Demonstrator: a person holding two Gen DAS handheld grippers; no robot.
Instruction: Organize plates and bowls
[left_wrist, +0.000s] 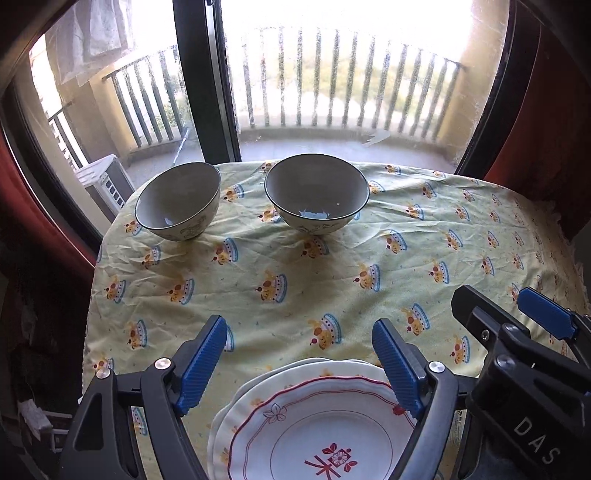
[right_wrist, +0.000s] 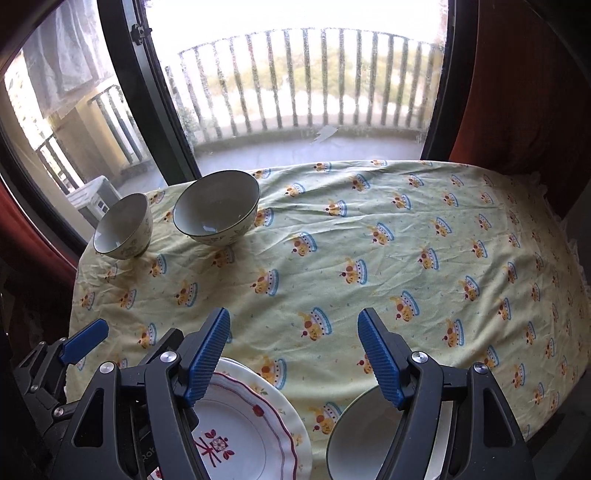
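Both my grippers hang above the near edge of the table, tilted down toward the tablecloth (left_wrist: 295, 266), yellow with a crown print.

My left gripper (left_wrist: 299, 354) has its jaws spread wide and nothing in them. The blue ribbed pads (left_wrist: 203, 362) stand clear to either side of the plate stack (left_wrist: 317, 424) below, not pressing on it. The top plate is white with a red scalloped line and a red emblem in the middle; plainer plates peek out beneath it on the left. From this view I cannot tell whether the right pad brushes the plate rim or just passes in front of it.

My right gripper (right_wrist: 293, 354) is released as well, jaws well apart, only cloth showing between the tips. Low under its right finger sits a white bowl (right_wrist: 354, 439), near the table's front edge, just right of the plates (right_wrist: 255, 424). The finger crosses in front of that bowl; contact I cannot confirm.

Far across the table, by the window, two more bowls stand upright side by side: the left bowl (left_wrist: 179, 201) near the table's corner, the right bowl (left_wrist: 317, 194) just beside it, apart from it.
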